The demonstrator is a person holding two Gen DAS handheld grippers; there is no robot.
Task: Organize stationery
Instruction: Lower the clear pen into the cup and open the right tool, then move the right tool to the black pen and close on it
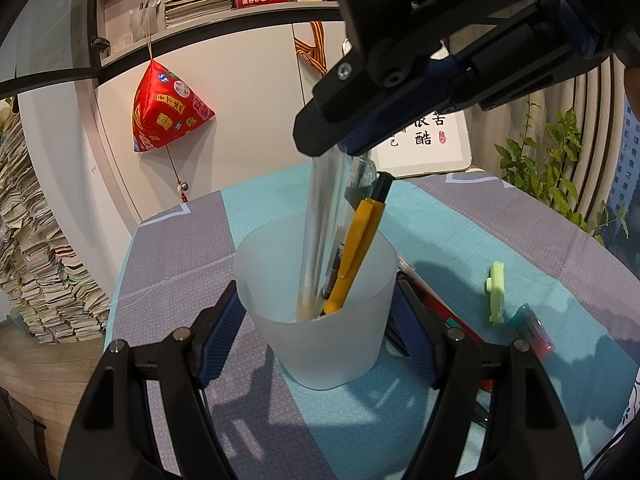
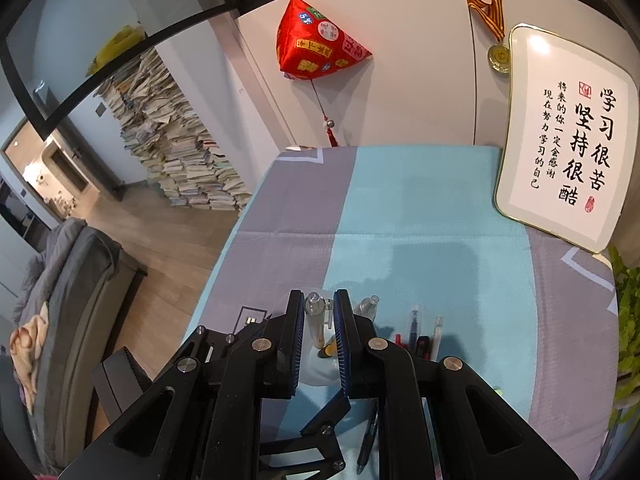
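A frosted white cup [image 1: 320, 316] stands on the cloth-covered table [image 1: 180, 248]. My left gripper [image 1: 316, 308] is shut on the cup, one finger on each side. Inside it stand a yellow pen [image 1: 356, 256] and other pens. My right gripper [image 1: 336, 136] hovers above the cup, shut on a clear pen [image 1: 316, 224] whose lower end reaches inside the cup. In the right wrist view that gripper [image 2: 316, 304] grips the clear pen [image 2: 314, 320], and the cup's rim [image 2: 316, 376] shows below.
A green eraser-like piece [image 1: 495, 292] and a pink-and-teal tube [image 1: 536, 330] lie on the table to the right. Red and black pens [image 1: 440, 312] lie behind the cup. A framed calligraphy board [image 2: 560, 144] leans at the back right, with a plant [image 1: 560, 168] beside it.
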